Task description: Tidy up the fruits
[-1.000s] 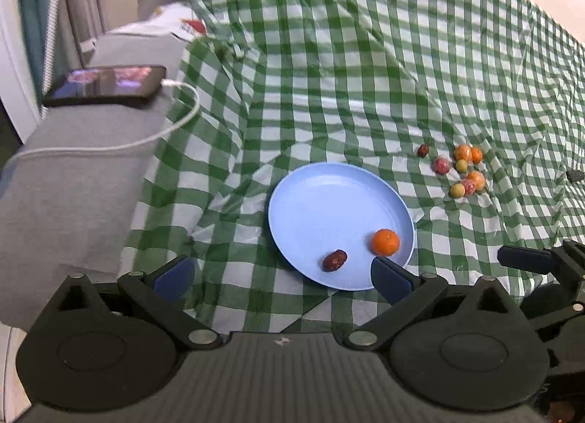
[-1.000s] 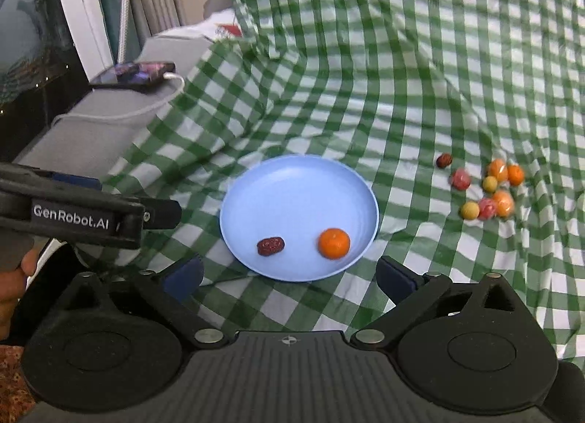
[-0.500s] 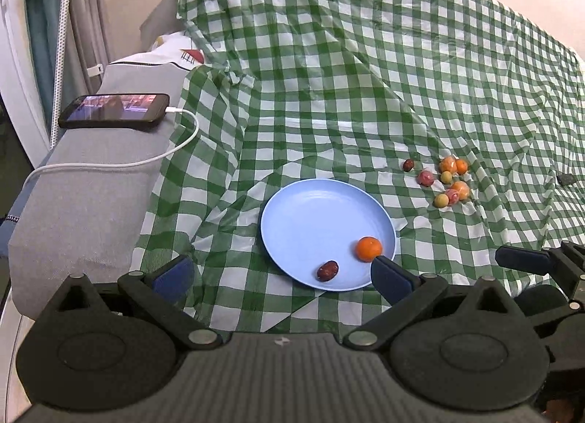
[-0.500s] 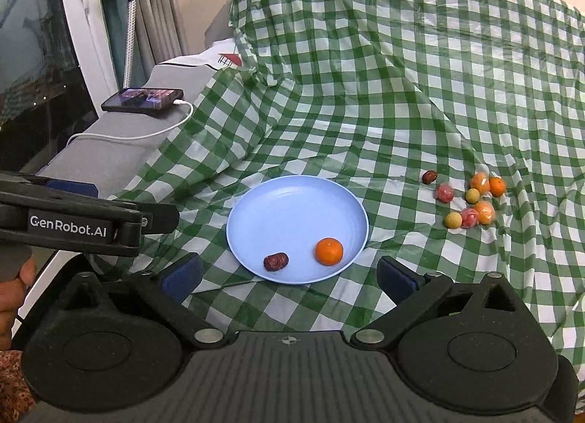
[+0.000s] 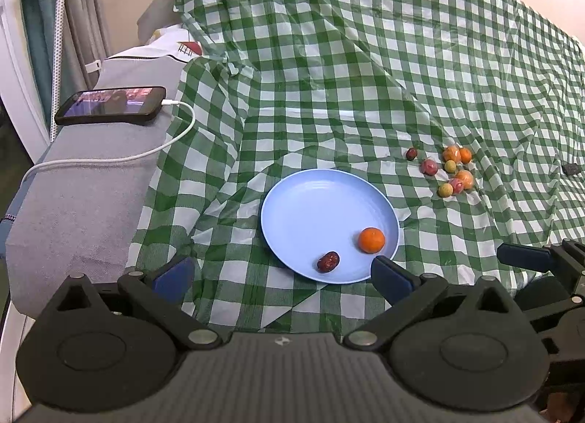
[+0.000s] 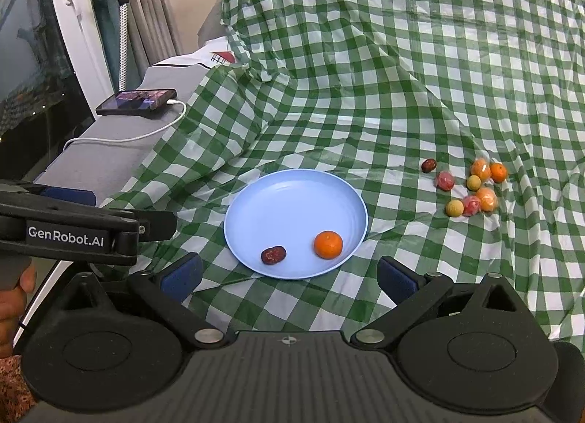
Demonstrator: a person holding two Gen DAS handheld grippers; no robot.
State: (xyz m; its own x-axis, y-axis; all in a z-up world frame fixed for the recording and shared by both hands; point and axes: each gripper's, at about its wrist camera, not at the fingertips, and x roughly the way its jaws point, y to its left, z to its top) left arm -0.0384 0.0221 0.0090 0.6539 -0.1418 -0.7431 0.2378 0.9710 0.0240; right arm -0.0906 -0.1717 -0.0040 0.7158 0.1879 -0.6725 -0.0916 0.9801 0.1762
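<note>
Fruit is split between two places: a small orange (image 6: pixel 328 244) and a dark date (image 6: pixel 273 255) lie on the blue plate (image 6: pixel 256 210), while the loose cluster of fruits (image 6: pixel 471 187) sits on the checked cloth (image 6: pixel 365 93) well off to the right. We hold the left gripper (image 5: pixel 281 274) and the right gripper (image 6: pixel 289 274) back near the plate's front edge, jaws spread wide on both and gripping nothing. We judge ourselves between picks. Next we should send the right gripper out to the cluster, single out one edge fruit, and close gently.
</note>
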